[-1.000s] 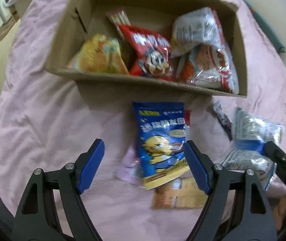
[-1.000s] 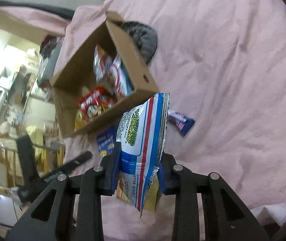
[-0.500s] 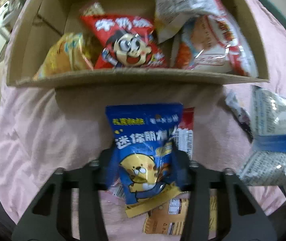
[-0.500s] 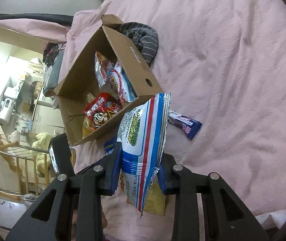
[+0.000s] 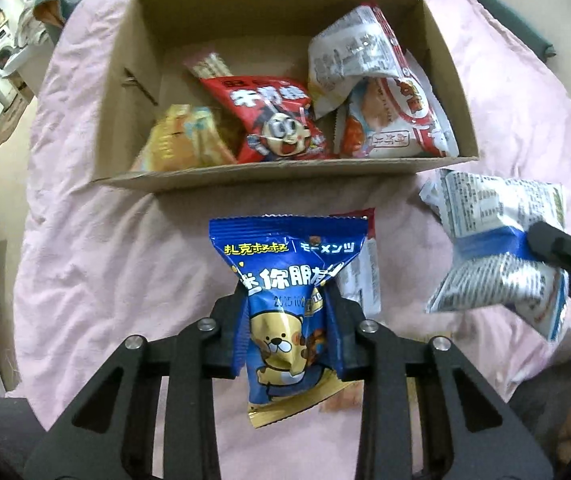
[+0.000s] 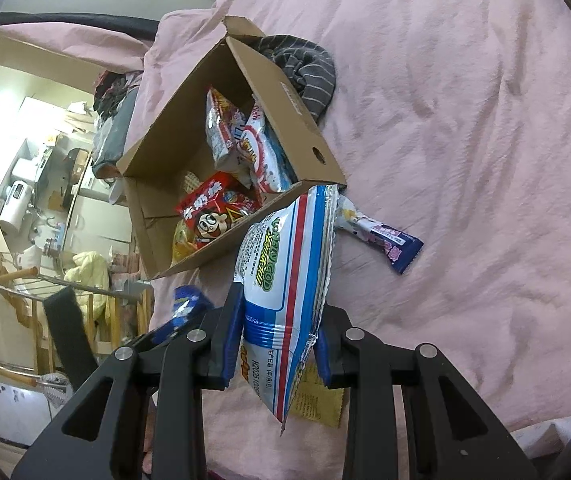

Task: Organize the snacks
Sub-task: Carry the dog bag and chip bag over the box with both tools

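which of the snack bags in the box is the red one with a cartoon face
The red cartoon-face bag lies in the middle of the cardboard box, between the yellow bag and two white-and-red bags.

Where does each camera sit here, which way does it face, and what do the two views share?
Left wrist: on the left gripper, looking steeply down at its blue snack bag and the cardboard box; own fingers show.
Right wrist: on the right gripper, angled down over the pink blanket, clamping a white chip bag.
Shared: box, both bags, the red cartoon packet.
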Demonstrator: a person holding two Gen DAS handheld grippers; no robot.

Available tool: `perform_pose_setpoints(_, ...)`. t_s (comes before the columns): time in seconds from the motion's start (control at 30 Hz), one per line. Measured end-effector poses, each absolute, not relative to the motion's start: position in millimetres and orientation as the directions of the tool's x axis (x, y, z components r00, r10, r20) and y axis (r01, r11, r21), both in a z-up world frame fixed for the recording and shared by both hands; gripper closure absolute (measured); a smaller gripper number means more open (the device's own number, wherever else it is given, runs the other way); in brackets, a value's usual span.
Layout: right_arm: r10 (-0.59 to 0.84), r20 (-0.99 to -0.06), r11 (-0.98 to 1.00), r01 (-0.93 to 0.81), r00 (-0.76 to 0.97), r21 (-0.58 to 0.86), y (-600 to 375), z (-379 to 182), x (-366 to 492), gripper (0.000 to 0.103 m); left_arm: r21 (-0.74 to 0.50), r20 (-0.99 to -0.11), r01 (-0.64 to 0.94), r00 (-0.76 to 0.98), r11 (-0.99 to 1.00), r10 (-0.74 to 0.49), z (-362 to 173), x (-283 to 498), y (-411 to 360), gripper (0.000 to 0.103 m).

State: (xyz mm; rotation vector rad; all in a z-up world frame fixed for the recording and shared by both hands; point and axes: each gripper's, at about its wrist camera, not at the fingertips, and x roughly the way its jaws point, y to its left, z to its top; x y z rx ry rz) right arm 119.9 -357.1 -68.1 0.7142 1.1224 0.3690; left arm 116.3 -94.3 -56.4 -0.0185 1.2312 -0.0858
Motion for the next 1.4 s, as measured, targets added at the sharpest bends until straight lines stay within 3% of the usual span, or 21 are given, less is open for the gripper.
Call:
perform_pose_setpoints(0.43, 0.676, -0.573, 0.67, -0.063, 0.463, 0.74, -338, -15, 124, 0.071, -0.086, -0.868, -0.035, 0.493, 0.996, -0.058, 17, 131, -21, 0.075)
perform_pose_setpoints(0.67, 0.656, -0.585, 0.713, -0.136, 0.478, 0.688, -306, 15, 171, 0.071, -0.118, -0.833, -0.038, 0.548, 0.992, -0.078, 41, 174, -10, 0.075)
perform_pose_setpoints(0.9, 0.647, -0.605, 0.736, -0.173, 0.464, 0.654, -268, 16, 229, 0.071, -0.099, -0.841, -0.007, 0.535, 0.995, -0.08, 30, 219, -23, 0.075)
perform_pose_setpoints(1.4, 0.673, -0.651, 0.729, -0.165, 0.352, 0.664, -212, -42, 315, 0.068, -0.04, -0.86, 0.019, 0.508, 0.999, -0.044, -16, 267, -32, 0.075)
